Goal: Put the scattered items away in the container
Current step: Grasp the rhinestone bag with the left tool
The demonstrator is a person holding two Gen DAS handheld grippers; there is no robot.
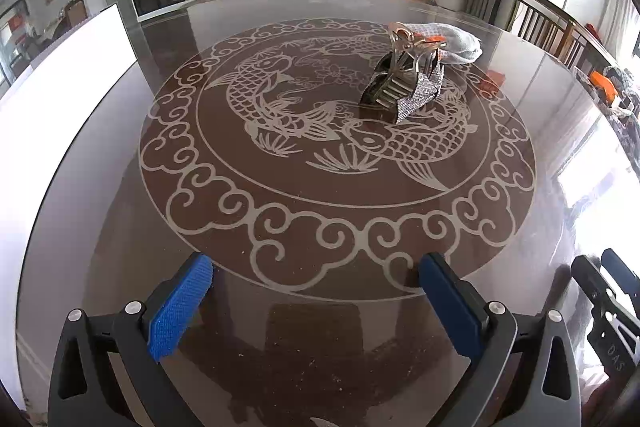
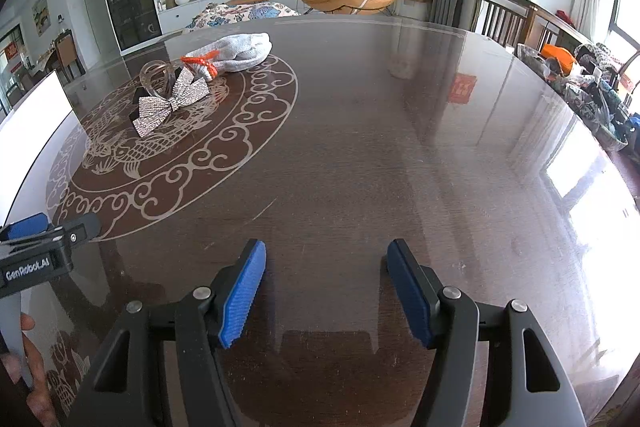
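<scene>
Glittery hair clip (image 1: pixel 400 83) sits mid-worktop (image 1: pixel 320 227) on the fish motif, touching a white cloth (image 1: pixel 460 41). Left gripper (image 1: pixel 316 291) and right gripper (image 2: pixel 326 281): fingers spread, holding nothing.

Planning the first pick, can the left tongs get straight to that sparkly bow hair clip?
Probably yes. The left tongs are open and empty, and only bare table lies between them and the hair clip; the white cloth sits behind it.

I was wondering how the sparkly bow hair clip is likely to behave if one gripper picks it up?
The bow hair clip looks small, so probably light. It stands propped on its claw, so a nudge would likely tip it. On the glossy table it may slide, and its rhinestone wings look fairly stiff.
</scene>
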